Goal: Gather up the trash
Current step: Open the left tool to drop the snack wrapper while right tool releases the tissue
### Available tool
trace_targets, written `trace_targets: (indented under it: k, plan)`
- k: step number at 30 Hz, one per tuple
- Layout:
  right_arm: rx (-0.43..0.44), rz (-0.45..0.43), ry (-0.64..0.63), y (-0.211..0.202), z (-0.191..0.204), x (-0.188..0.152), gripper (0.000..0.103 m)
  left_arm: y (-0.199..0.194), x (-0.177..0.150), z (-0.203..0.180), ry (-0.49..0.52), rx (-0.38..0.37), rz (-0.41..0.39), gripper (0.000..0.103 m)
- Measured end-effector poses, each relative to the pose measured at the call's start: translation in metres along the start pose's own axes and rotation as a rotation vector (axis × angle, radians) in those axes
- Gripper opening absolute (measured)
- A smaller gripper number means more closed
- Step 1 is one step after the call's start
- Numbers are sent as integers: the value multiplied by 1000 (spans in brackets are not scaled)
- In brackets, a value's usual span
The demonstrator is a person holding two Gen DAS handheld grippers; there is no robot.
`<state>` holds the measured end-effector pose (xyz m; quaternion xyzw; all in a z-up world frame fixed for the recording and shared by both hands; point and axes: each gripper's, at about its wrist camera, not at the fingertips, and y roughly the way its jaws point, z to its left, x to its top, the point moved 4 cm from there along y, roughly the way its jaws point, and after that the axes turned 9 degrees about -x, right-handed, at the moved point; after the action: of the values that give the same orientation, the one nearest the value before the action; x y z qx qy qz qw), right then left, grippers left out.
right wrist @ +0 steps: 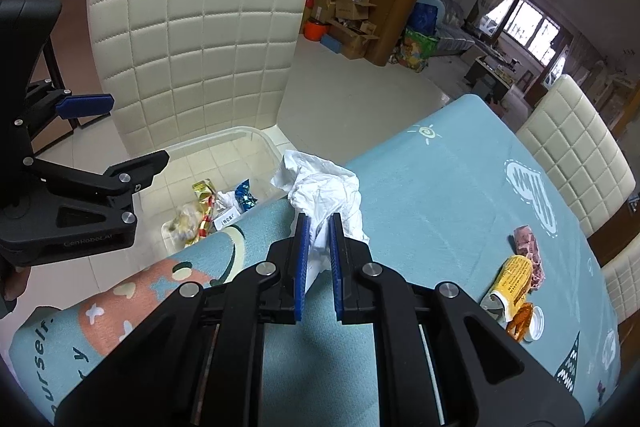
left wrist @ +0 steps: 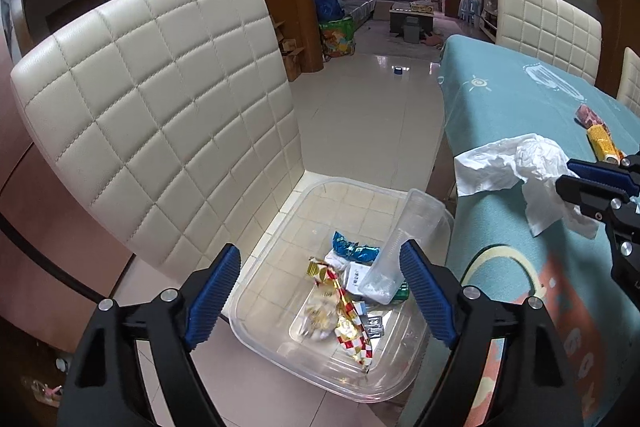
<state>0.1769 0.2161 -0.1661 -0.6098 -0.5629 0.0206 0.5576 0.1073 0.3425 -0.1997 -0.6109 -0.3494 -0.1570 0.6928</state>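
Right gripper [right wrist: 319,223] pinching tissue [right wrist: 324,187], bin [right wrist: 256,137] half hidden by table [right wrist: 440,187]

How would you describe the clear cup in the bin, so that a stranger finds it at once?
On the seat of the cream quilted chair sits a clear plastic bin. Inside, among coloured wrappers, the clear plastic cup leans against the wall nearest the table. It alone is tall, ribbed and see-through.

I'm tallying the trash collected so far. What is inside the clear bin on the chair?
The clear bin holds a clear plastic cup, blue wrapper, gold-red wrapper and white packets; anything beneath them is covered.
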Motion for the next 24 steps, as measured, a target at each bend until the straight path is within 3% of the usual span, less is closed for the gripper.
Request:
trace_targets:
  k: [24]
  plan:
    - [77,-30,-78,-3,48,23,13,-23,-27,34,-28,91,-8,80]
